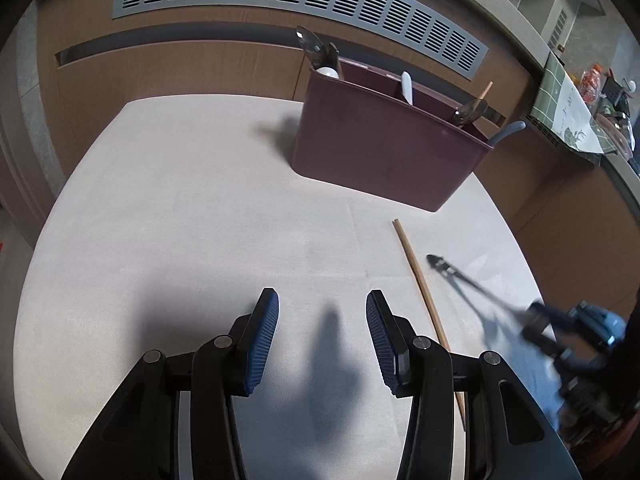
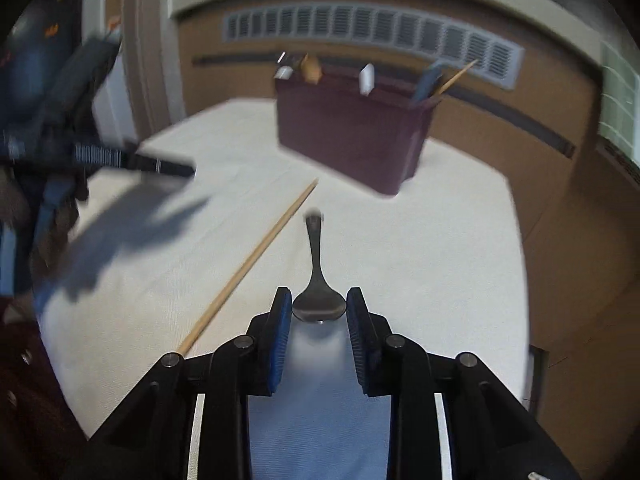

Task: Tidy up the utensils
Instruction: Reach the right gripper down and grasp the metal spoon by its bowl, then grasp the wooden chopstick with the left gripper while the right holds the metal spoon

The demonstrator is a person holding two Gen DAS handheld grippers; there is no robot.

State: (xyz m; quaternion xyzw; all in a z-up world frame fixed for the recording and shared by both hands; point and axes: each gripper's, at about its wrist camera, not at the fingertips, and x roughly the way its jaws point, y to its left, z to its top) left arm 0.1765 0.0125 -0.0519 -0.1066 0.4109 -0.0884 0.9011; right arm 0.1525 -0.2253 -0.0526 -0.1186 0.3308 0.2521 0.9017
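The left gripper (image 1: 322,340) hangs over bare desk (image 1: 180,208) at the near left, its blue pads spread wide with nothing between them; it is well apart from every loose utensil. Just to its right lies a single wooden chopstick (image 1: 420,288), its long axis running from near to far and leaning slightly leftward at the far end. Right of that lies the dark metal spoon (image 2: 318,276); seen from the right wrist, its bowl sits nearest, between the two pads of the right gripper (image 2: 319,312), and its handle points straight away toward the far side. The pads flank the bowl closely, apart and not visibly pressing on it, though the blur leaves the last sliver of gap uncertain. So the spoon's long axis lines up with the direction this gripper points, and the right hand is far nearer to it than the left. Beyond, at the far centre-right of the desk, the maroon utensil holder (image 1: 380,152) stands upright with spoons and a chopstick already sticking out of its compartments. I judge the coming move to be closing on the bowl, then carrying the spoon forward to the holder.
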